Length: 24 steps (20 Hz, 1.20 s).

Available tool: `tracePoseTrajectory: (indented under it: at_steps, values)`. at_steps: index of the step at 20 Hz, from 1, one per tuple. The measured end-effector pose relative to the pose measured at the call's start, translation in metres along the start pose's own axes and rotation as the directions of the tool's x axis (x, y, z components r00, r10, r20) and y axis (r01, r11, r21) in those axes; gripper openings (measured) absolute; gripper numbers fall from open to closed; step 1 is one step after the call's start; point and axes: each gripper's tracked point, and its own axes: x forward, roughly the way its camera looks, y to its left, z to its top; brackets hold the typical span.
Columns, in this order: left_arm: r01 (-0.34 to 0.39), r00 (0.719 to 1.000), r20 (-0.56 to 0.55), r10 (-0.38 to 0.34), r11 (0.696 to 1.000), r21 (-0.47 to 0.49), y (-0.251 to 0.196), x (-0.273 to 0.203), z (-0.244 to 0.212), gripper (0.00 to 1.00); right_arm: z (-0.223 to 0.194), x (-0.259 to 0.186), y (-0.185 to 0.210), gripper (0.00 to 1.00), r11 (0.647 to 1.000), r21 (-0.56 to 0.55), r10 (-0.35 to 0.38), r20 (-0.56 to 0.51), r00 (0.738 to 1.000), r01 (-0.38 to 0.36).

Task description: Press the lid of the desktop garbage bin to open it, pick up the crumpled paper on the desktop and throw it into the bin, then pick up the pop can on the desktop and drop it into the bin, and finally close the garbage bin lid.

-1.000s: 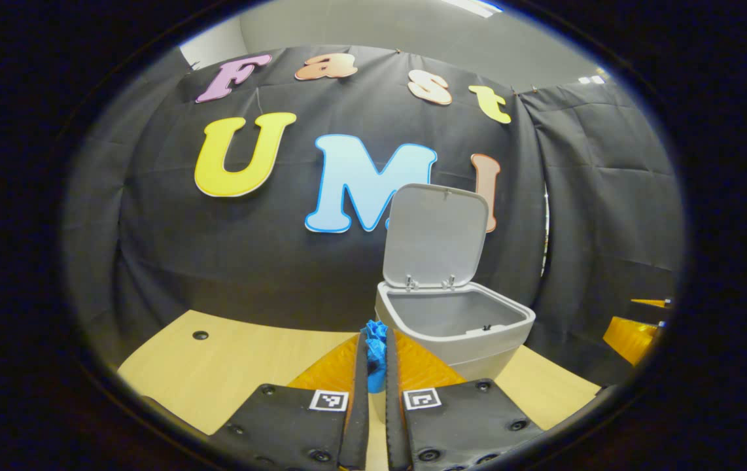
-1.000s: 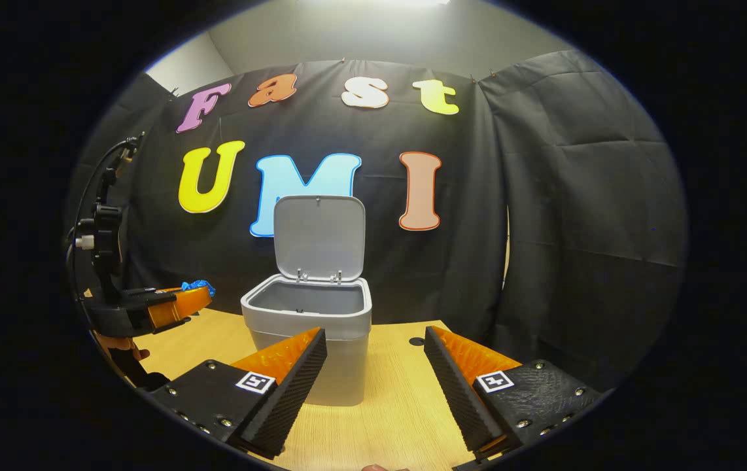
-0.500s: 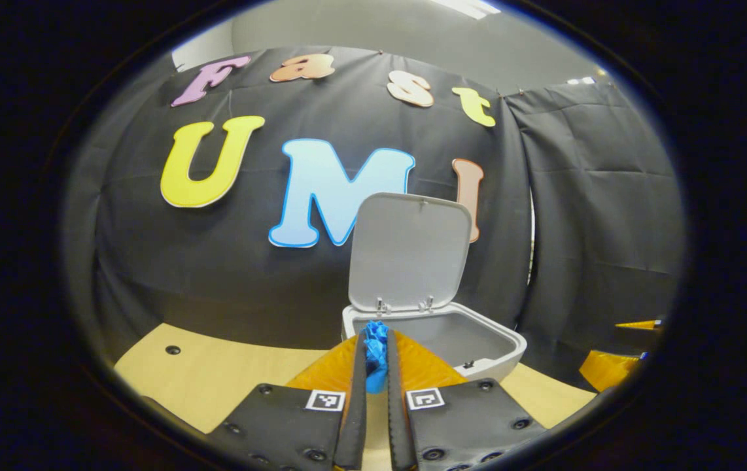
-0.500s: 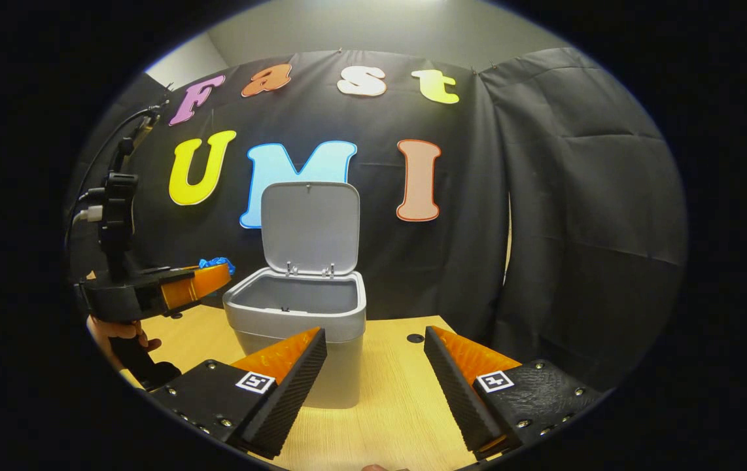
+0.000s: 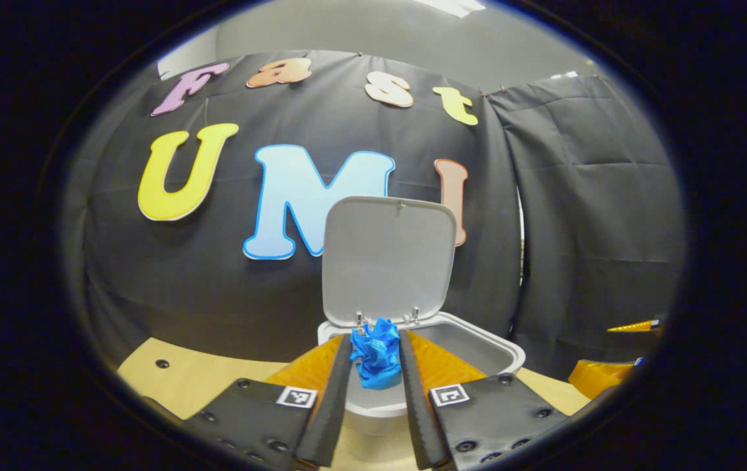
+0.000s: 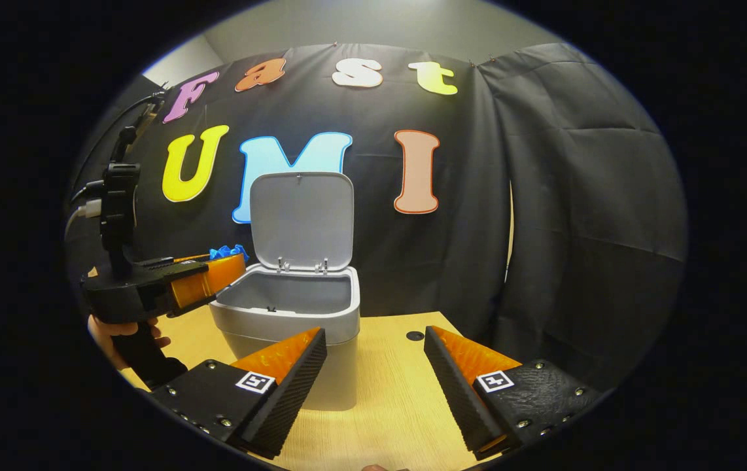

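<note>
In the left gripper view, the left hand-held gripper has spread its fingers since a moment ago, so the blue crumpled paper sits loosely between them above the garbage bin, whose lid stands up: release looks underway. In the right gripper view, the right hand-held gripper waits wide open and empty over the bench, the bin now nearer its left finger.

**Hand-held grippers: build and markings**

Each hand-held gripper, left and right, has two wedge-shaped fingers with ribbed inner faces, fixed to dark plates dotted with round screws. A small square black-and-white marker sits on each plate. In the right gripper view, the left unit carries an upright black mast with cables.
</note>
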Motion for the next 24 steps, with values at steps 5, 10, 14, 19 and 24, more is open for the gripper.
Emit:
tracePoseTrajectory:
  at_steps: [5,10,14,19,24]
  values:
    - [-0.01,1.0,-0.007,0.01,1.0,-0.01,0.002,-0.002,-0.002,0.82,-0.001,-0.004,0.002,0.96,1.0,-0.007,0.006,0.003,1.0,-0.006]
    - [-0.041,0.999,-0.009,0.041,0.999,-0.021,0.011,-0.014,-0.001,0.95,0.001,-0.009,0.009,0.96,1.0,-0.008,0.024,0.013,1.0,-0.024]
    - [-0.083,0.996,0.012,0.083,0.996,-0.04,0.026,-0.031,0.006,0.95,0.001,-0.017,0.019,0.96,0.998,-0.019,0.052,0.019,0.998,-0.052]
    - [-0.125,0.991,0.036,0.126,0.991,-0.038,0.044,-0.062,0.013,0.95,-0.004,-0.03,0.042,0.96,0.993,-0.026,0.116,0.014,0.993,-0.116]
    - [-0.15,0.988,0.042,0.151,0.988,-0.03,0.057,-0.092,0.013,0.95,-0.018,-0.043,0.078,0.96,0.977,-0.026,0.213,-0.018,0.977,-0.213]
